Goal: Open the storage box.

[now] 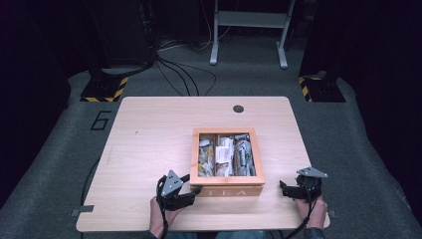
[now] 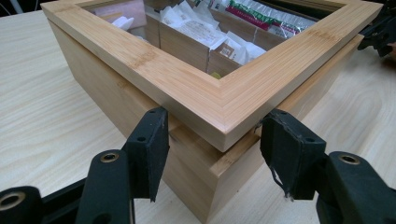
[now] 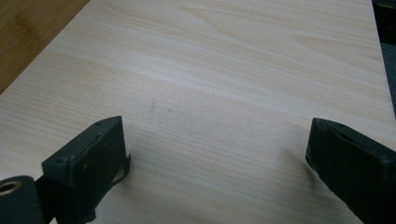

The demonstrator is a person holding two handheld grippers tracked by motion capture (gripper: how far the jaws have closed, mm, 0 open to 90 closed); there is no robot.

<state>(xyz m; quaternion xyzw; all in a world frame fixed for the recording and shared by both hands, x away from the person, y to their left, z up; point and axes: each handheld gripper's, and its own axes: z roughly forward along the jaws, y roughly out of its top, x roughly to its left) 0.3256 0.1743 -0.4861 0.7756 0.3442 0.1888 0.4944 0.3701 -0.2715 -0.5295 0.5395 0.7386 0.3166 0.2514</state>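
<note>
A wooden tea box (image 1: 227,190) marked TEA stands near the front middle of the table (image 1: 149,129), with several tea bags (image 1: 226,152) in its compartments under a framed lid. My left gripper (image 1: 195,191) is at the box's front left corner. In the left gripper view its jaws sit on either side of that corner (image 2: 217,135), pads against the two box walls just below the lid frame (image 2: 261,79). My right gripper (image 1: 283,188) rests to the right of the box, apart from it. In the right gripper view its jaws (image 3: 215,140) stand wide open over bare wood.
A small round hole (image 1: 238,108) lies near the table's far edge. The table's front edge runs close behind both hands. Cables (image 1: 179,74) and a metal stand's legs (image 1: 249,45) are on the floor beyond the table.
</note>
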